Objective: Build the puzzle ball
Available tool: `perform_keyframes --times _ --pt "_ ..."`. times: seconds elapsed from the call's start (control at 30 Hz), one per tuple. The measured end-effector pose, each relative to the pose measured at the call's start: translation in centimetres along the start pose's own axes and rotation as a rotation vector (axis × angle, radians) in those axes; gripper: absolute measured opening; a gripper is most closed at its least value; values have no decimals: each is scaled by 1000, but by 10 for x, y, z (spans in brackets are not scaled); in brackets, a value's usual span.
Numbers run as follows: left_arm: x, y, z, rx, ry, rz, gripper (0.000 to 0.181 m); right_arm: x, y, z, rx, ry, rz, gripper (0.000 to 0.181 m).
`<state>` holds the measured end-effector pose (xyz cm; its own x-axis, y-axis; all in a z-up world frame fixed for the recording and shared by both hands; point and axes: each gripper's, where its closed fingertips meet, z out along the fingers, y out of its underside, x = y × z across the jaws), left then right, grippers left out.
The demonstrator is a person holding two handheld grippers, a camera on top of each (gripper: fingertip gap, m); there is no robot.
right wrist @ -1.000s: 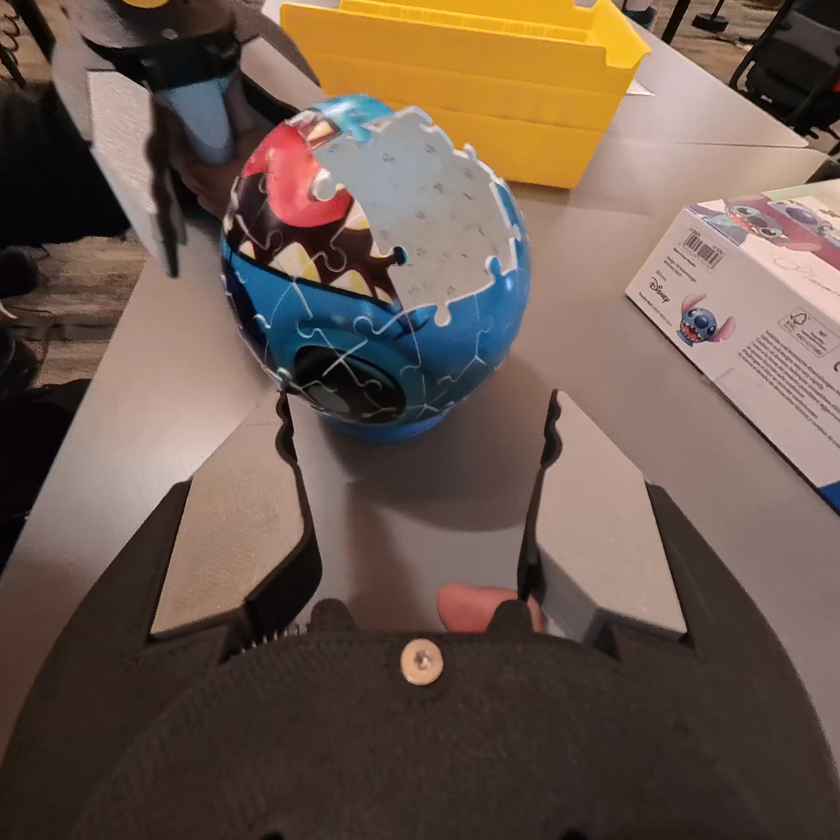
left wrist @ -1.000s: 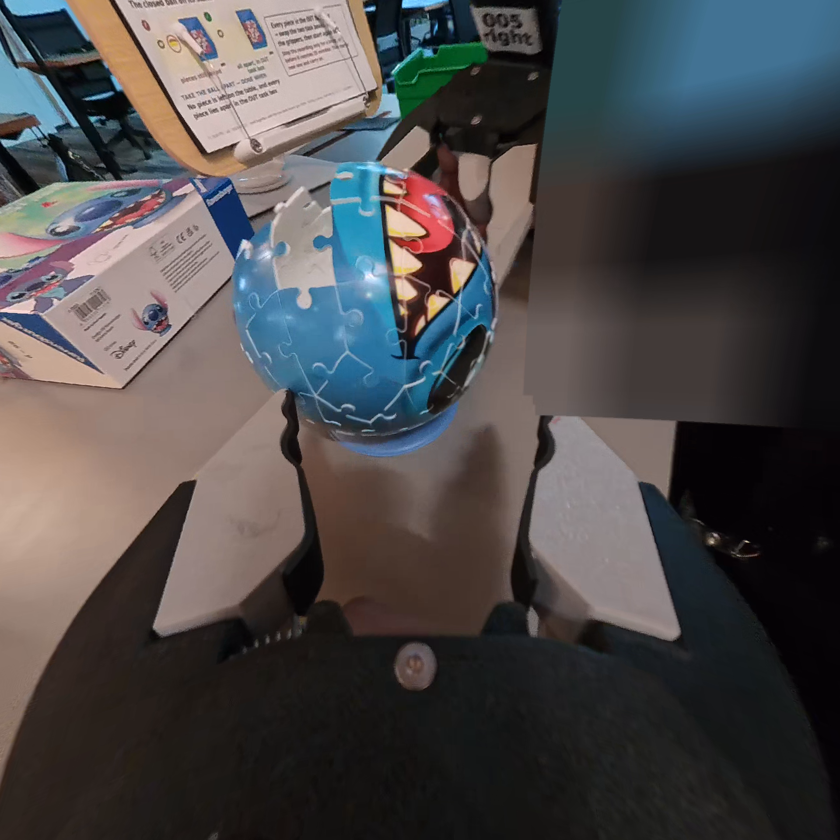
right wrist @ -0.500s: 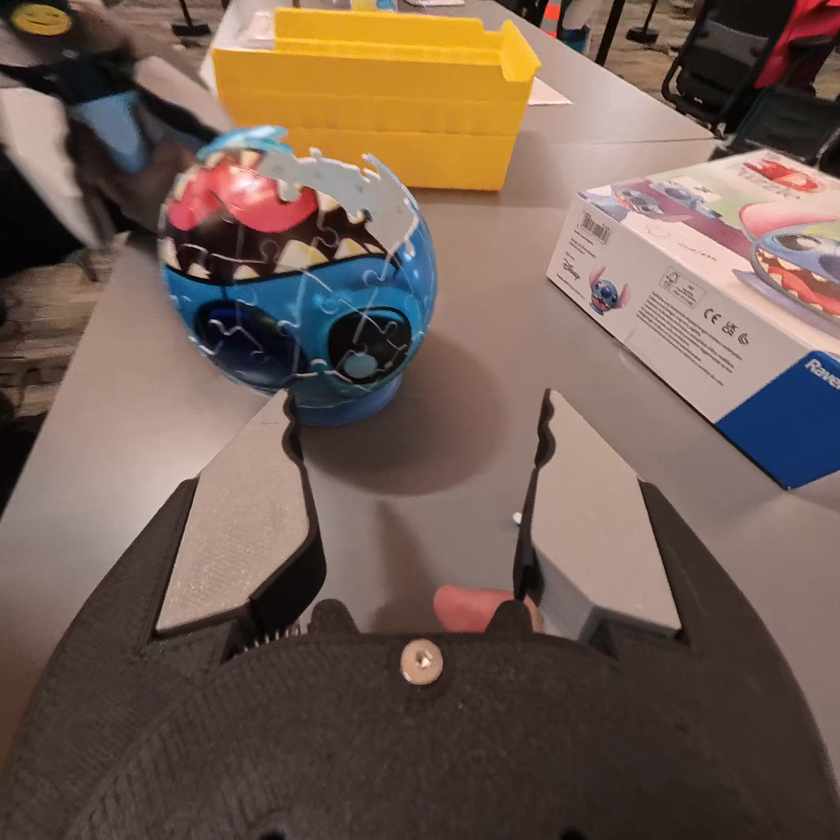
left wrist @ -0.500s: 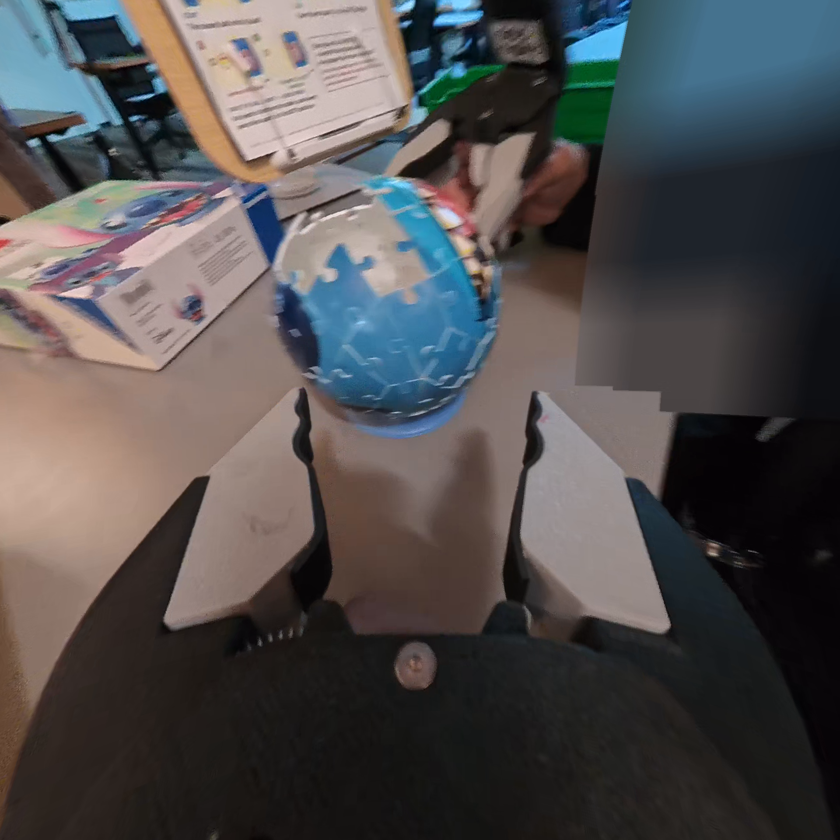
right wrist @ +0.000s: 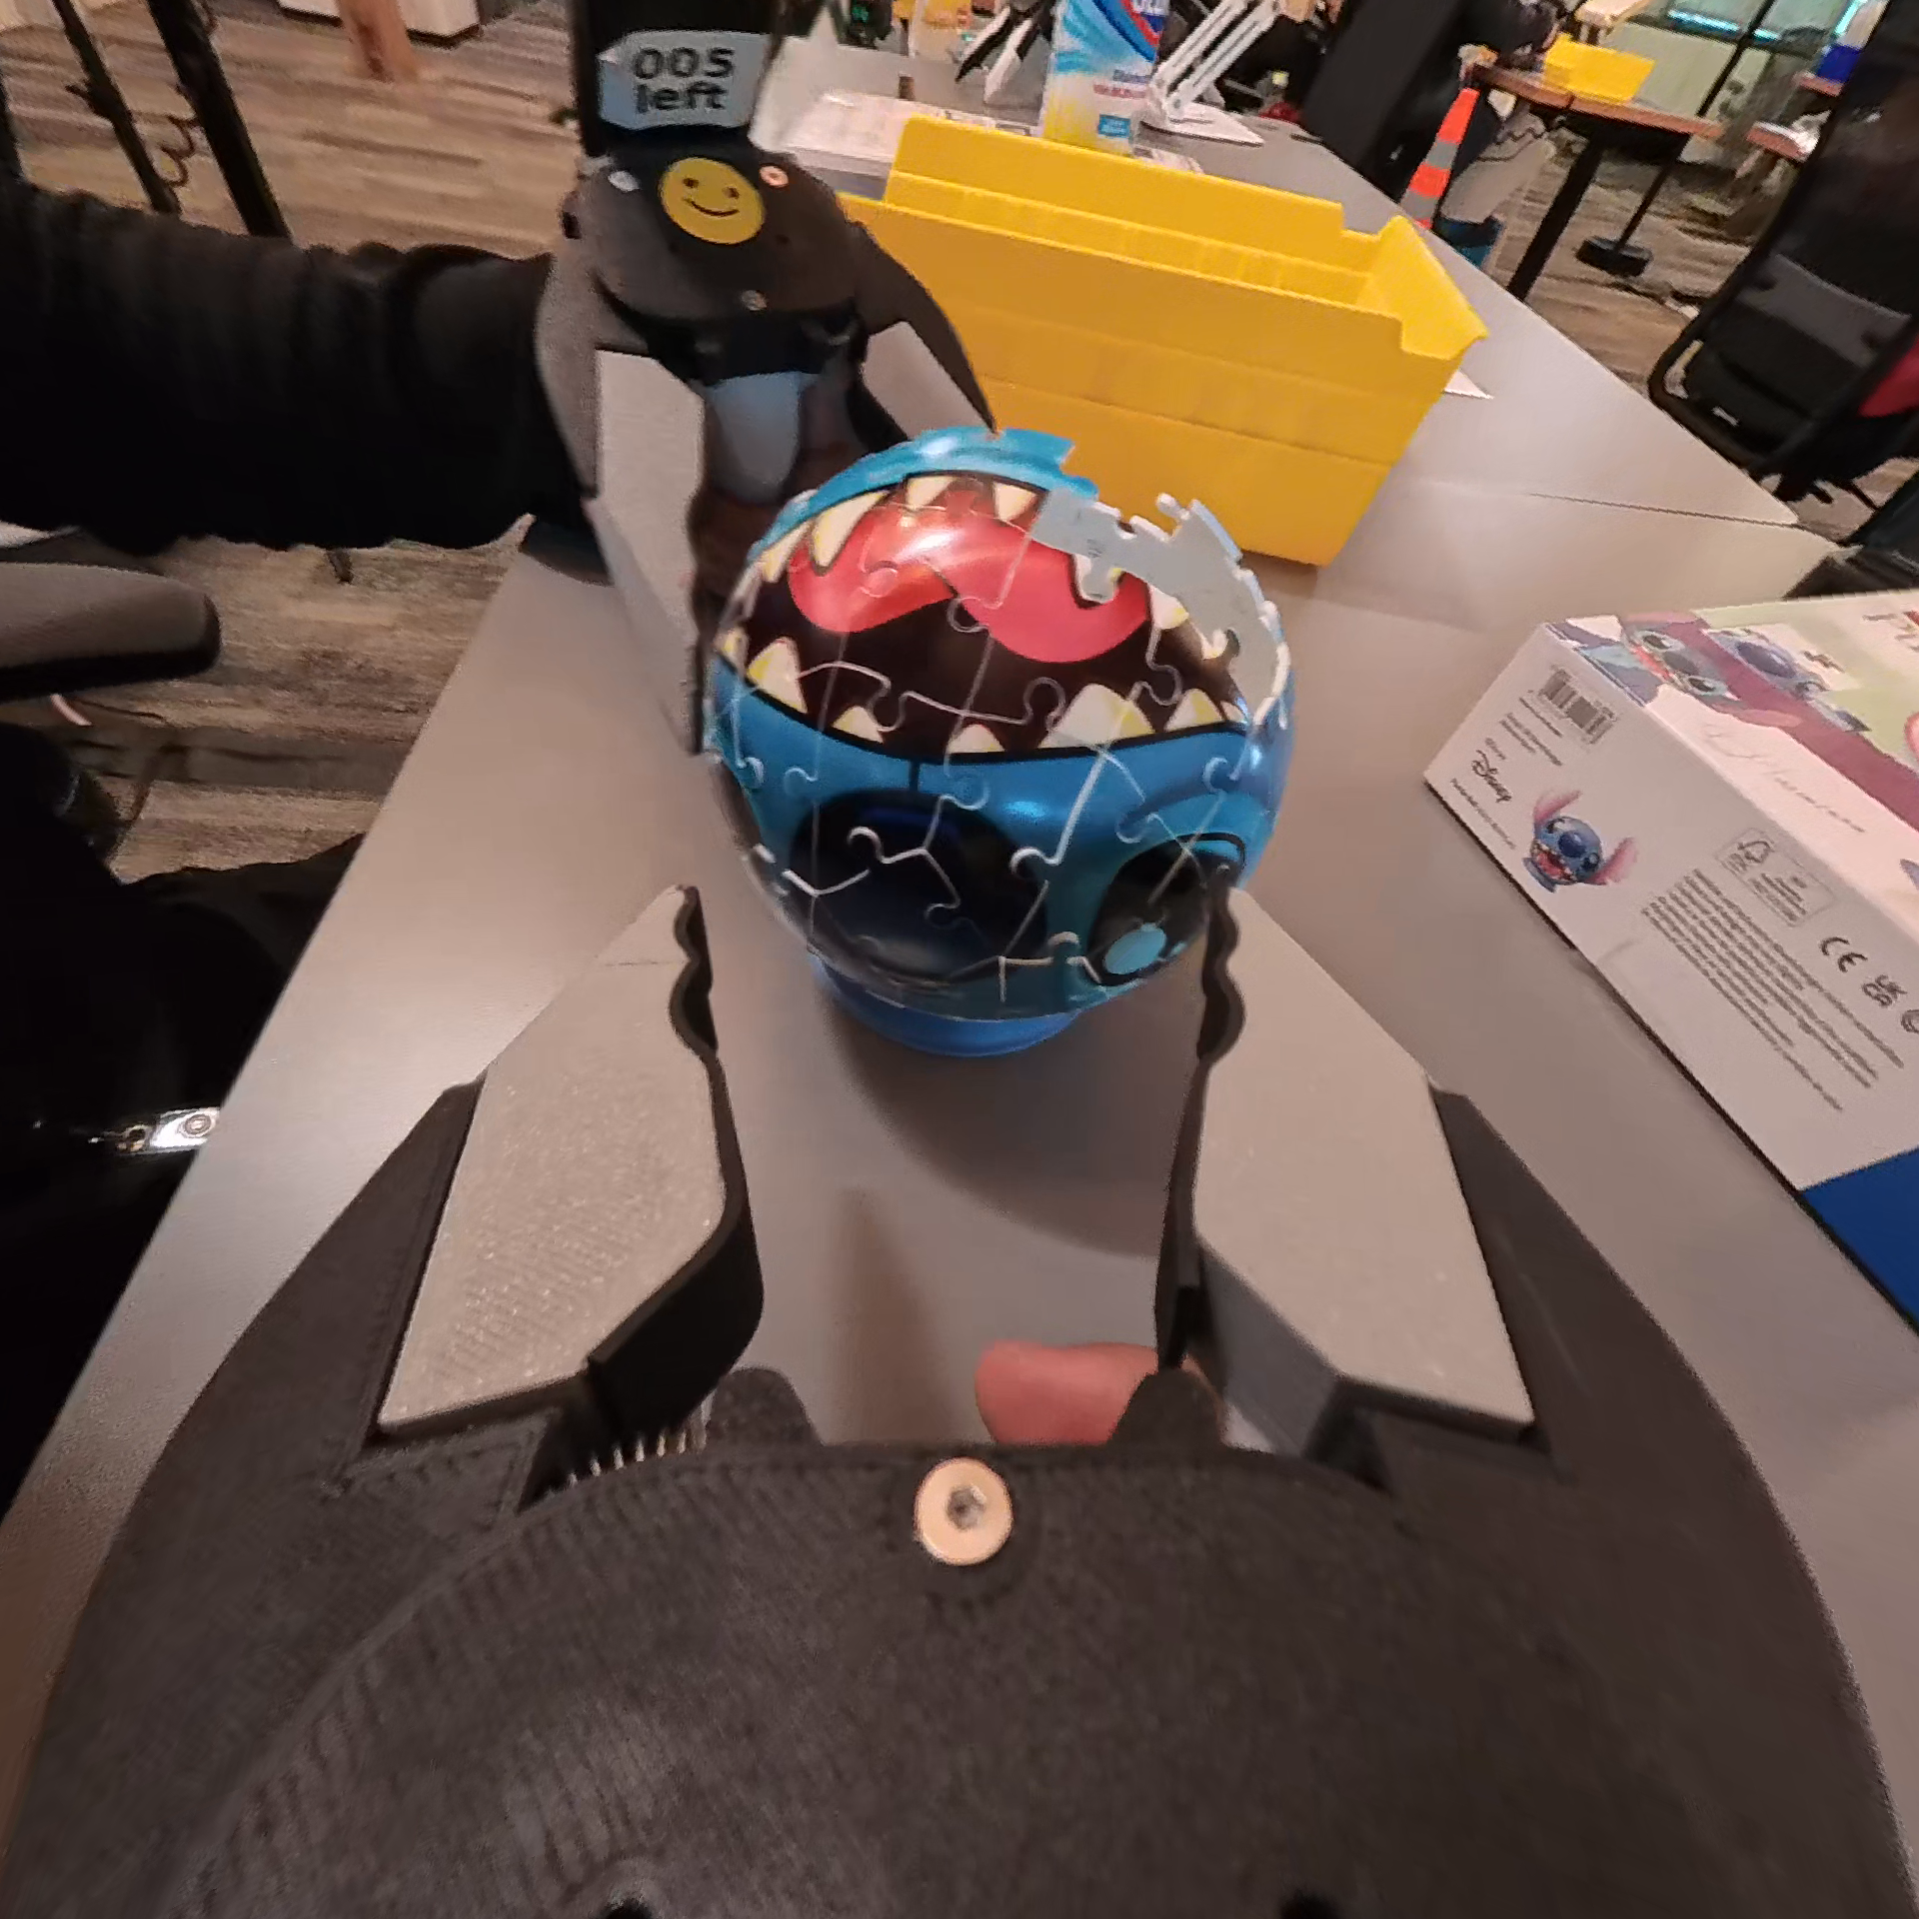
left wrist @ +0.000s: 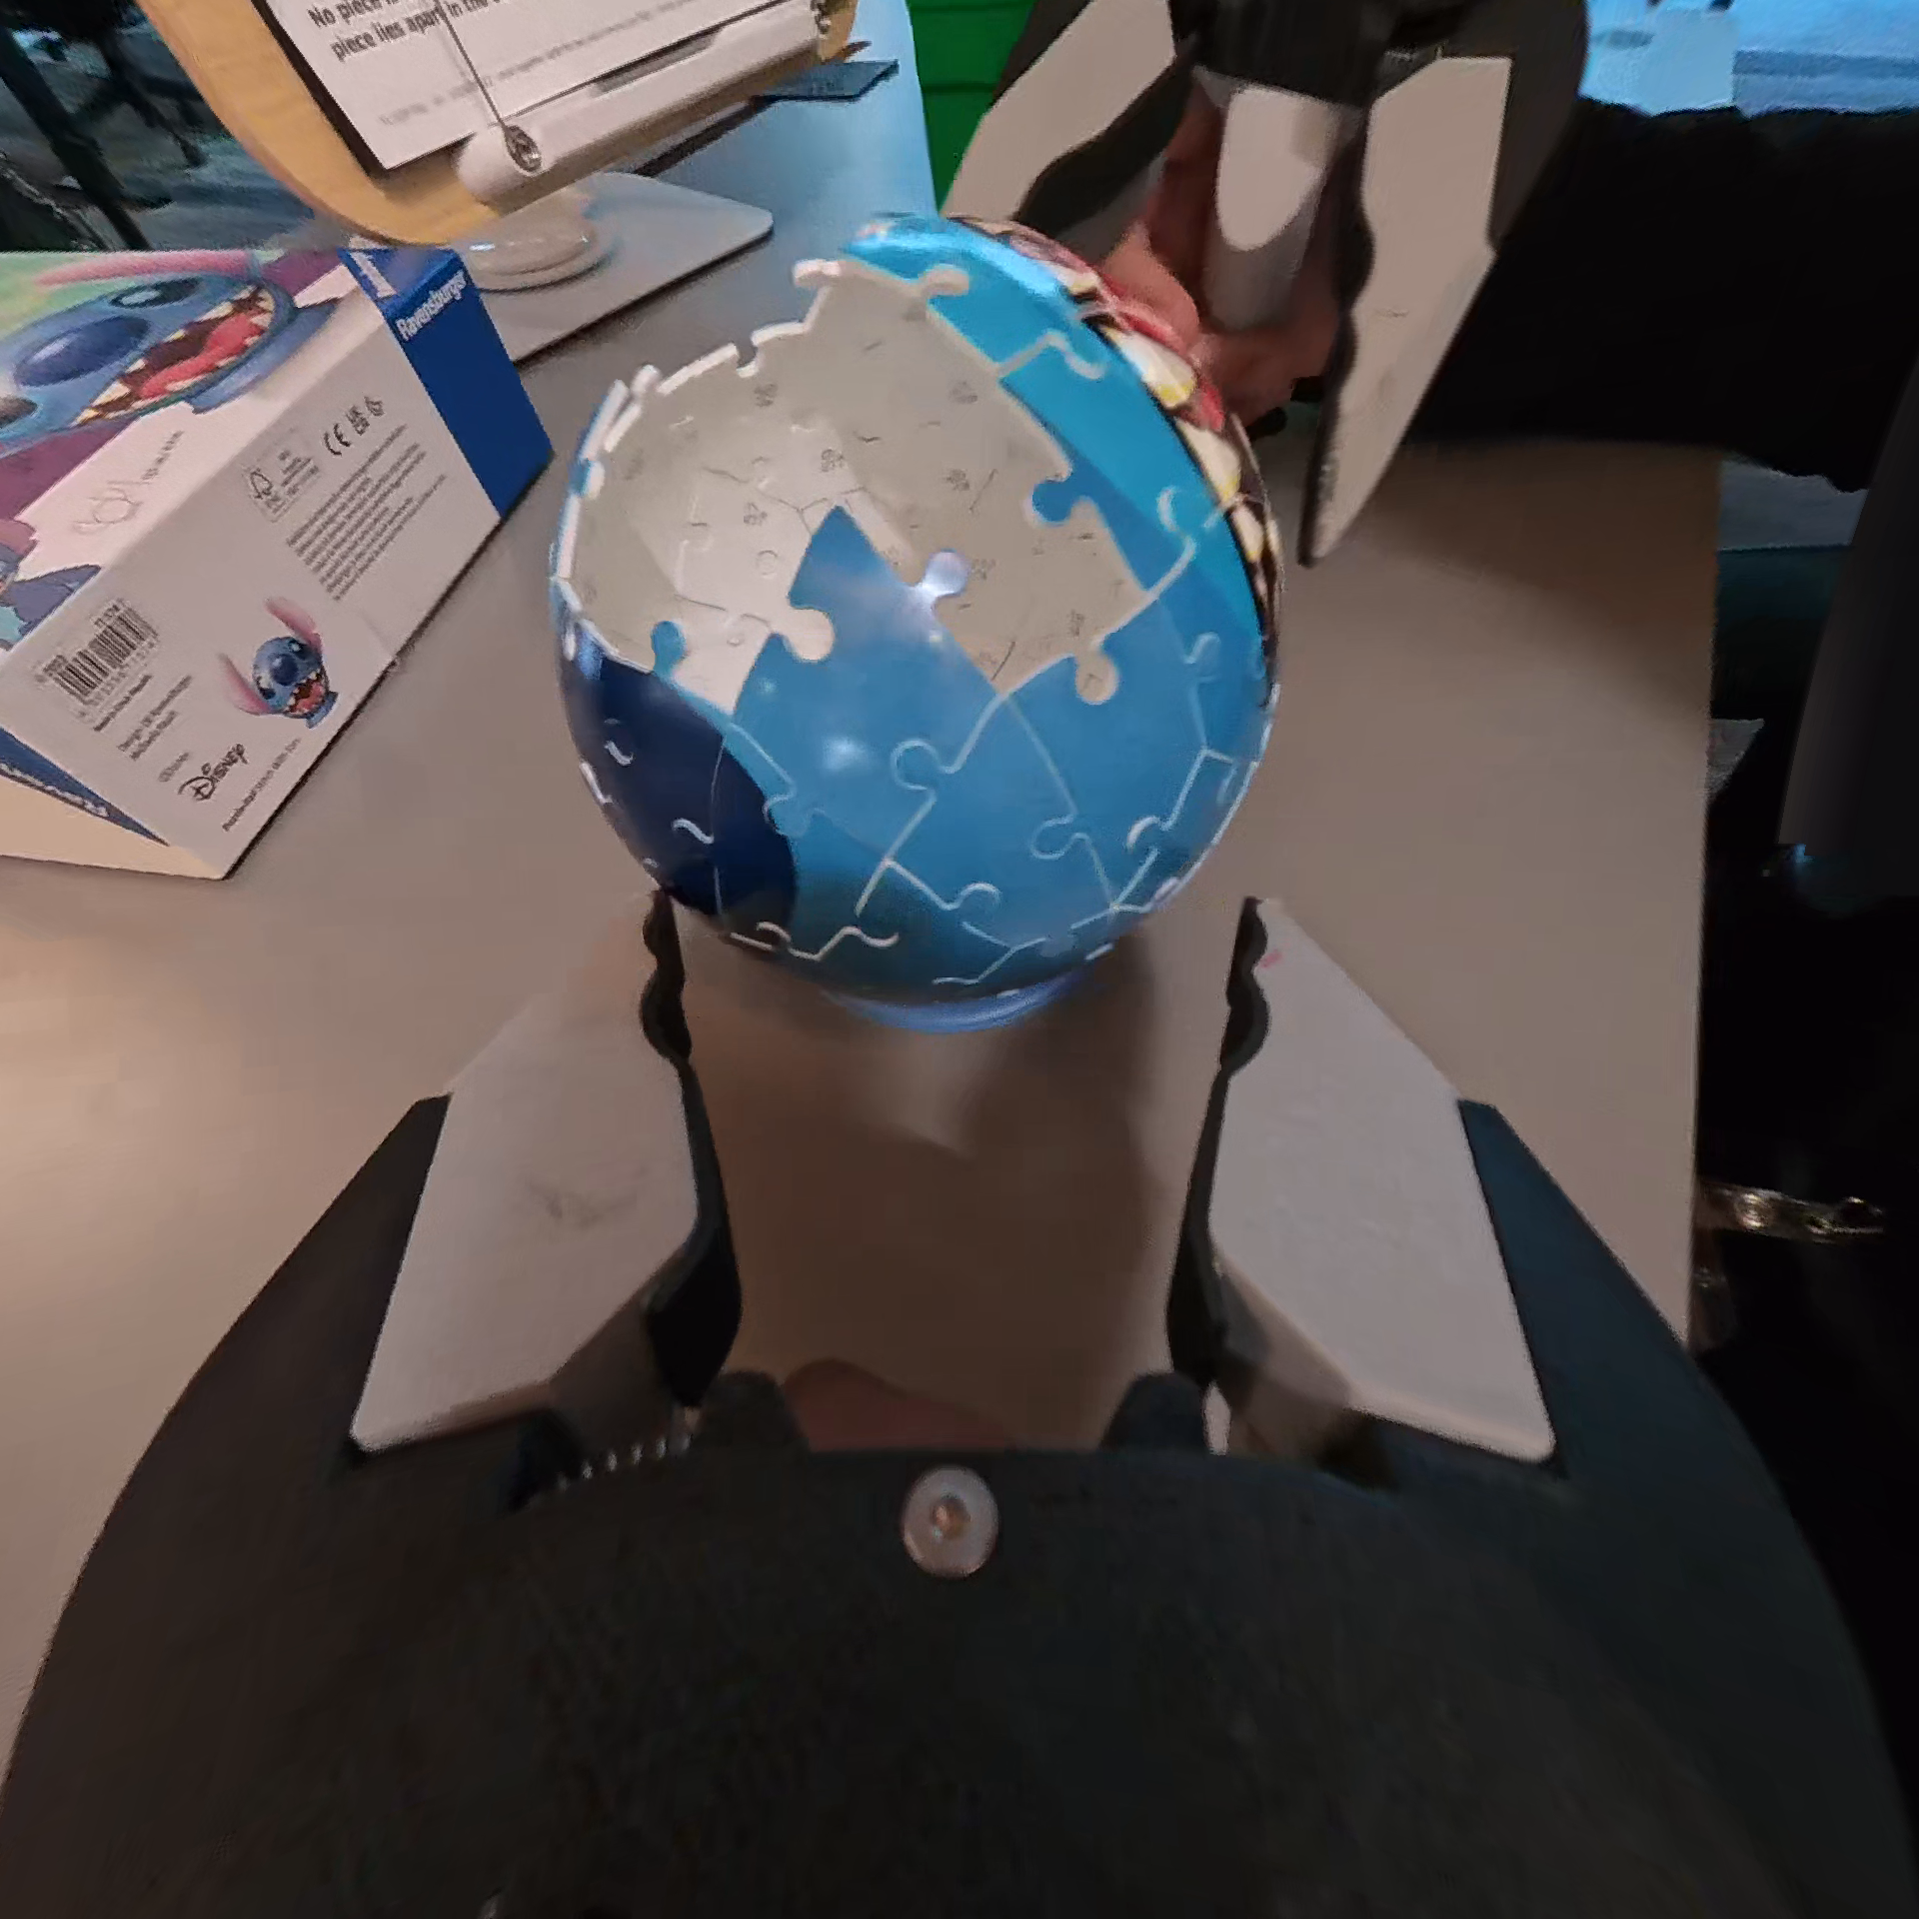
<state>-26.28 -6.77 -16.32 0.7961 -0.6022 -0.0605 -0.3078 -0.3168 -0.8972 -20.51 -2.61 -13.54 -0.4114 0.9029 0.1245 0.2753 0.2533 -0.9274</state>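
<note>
The blue puzzle ball (left wrist: 935,665) stands on its round blue base (left wrist: 935,1012) on the grey table. Its upper part has an opening with jagged piece edges, showing the white inside. In the right wrist view the ball (right wrist: 987,768) shows a toothed red mouth and dark eyes, upside down. My left gripper (left wrist: 950,924) is open and empty, just in front of the ball's lower half. My right gripper (right wrist: 955,914) is open and empty, its fingertips beside the ball's base. Each gripper also shows beyond the ball in the other's view.
The puzzle's box (left wrist: 228,582) lies to the left in the left wrist view and to the right in the right wrist view (right wrist: 1713,852). A yellow bin (right wrist: 1173,363) stands behind the ball. An instruction board on a stand (left wrist: 540,114) and a green bin (left wrist: 950,125) are at the back.
The ball has turned on its base: the opening now faces the left gripper and the mouth faces the right gripper. Both grippers have shifted around the ball and stayed open.
</note>
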Motion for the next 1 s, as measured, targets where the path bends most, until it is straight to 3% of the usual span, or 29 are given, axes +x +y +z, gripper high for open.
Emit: perform_keyframes --times 0.4,0.77,0.9,1.0 --pt "31 12 -10 -45 -60 18 104 39 17 -9 -17 117 91 97" --pt "59 7 -10 -34 -31 17 96 84 27 -12 0 276 201 85" --pt "39 10 -19 -77 -103 -58 93 80 22 -20 9 279 183 85" --pt "13 14 -28 -113 -198 -72 93 55 7 -24 54 162 153 83"
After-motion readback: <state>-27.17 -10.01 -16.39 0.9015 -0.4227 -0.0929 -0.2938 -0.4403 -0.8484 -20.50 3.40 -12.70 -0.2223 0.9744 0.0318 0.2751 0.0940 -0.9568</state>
